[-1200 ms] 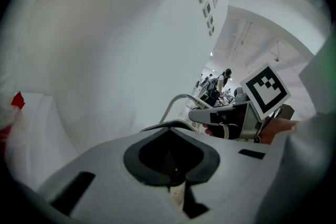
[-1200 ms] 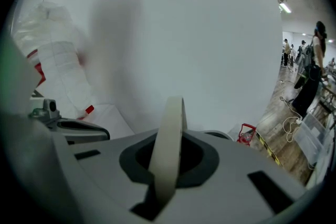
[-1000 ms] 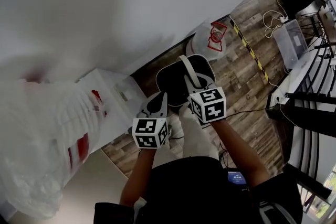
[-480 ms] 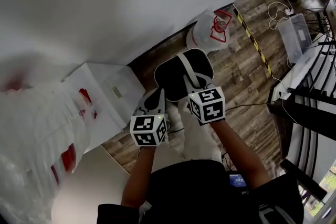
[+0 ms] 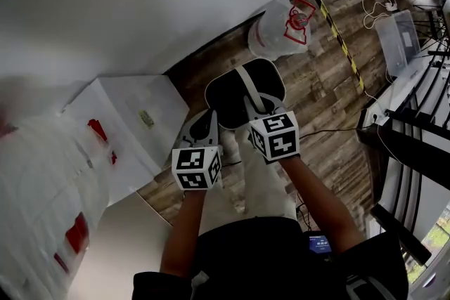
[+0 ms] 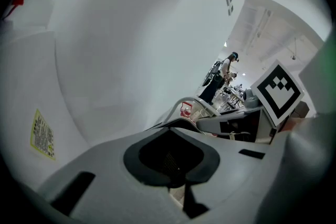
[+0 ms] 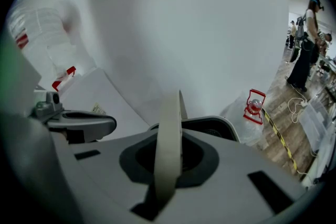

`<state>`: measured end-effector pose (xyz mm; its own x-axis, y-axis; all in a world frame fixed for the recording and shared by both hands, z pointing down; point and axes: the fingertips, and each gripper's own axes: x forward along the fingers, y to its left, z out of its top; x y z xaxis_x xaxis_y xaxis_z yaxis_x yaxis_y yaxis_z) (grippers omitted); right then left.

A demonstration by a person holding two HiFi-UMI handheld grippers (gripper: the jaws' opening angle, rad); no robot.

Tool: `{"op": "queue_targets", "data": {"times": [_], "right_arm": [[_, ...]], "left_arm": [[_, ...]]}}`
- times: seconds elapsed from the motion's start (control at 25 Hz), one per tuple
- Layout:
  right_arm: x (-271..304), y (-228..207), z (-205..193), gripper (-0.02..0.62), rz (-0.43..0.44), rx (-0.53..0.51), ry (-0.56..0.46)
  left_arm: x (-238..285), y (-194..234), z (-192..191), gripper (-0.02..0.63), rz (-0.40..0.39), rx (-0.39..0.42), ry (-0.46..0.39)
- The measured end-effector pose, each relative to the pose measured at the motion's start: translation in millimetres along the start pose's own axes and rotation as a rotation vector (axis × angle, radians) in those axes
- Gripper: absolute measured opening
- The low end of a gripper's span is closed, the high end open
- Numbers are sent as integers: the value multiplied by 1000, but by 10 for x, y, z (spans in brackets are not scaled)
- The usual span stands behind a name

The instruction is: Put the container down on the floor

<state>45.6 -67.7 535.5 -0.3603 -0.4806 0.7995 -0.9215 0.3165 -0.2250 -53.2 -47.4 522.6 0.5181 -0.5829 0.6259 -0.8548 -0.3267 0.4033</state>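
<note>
Hanging from my right tool point(image 7: 167, 164), which is clamped on its pale handle band point(image 7: 169, 128), the black container point(image 5: 228, 96) is in the air over the wooden floor point(image 5: 320, 105), just beside the white box point(image 5: 130, 116). My left tool point(image 6: 173, 168) has its jaws together at the rim, perhaps nipping it; that view is murky. The container looks stiff and fairly light, so the band is the place to hold.
</note>
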Motion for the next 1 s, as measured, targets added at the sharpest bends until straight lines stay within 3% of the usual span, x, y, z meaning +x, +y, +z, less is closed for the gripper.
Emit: {"op": "queue_targets", "data": {"times": [1.0], "right_arm": [[970,-85,-751,32,14,35,139]], "left_arm": [[564,582,-770,17,26,-74,97]]}}
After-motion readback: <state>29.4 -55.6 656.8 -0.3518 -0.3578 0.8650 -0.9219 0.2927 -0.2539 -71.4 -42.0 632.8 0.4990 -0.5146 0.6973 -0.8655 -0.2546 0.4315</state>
